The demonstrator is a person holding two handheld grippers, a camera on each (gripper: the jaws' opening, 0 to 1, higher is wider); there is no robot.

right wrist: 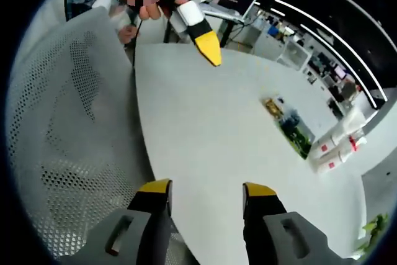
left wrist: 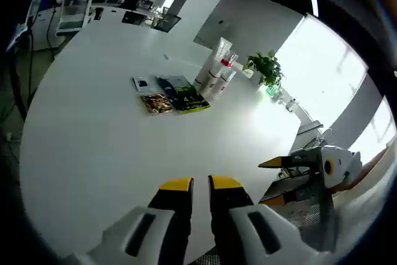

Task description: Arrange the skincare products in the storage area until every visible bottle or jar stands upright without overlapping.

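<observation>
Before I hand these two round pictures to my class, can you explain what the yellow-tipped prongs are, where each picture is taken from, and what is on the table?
A person holds a hand tool in each hand; no robot arm is involved. Each tool carries its own wide-angle camera looking along its two prongs. The left gripper rises at the bottom of the left gripper view, prongs nearly closed and holding nothing. The right gripper rises in the right gripper view, open and empty, beside a mesh chair back. On the white table stand several white skincare bottles in a tight cluster, with flat packets lying beside them and a potted plant beyond.
</observation>
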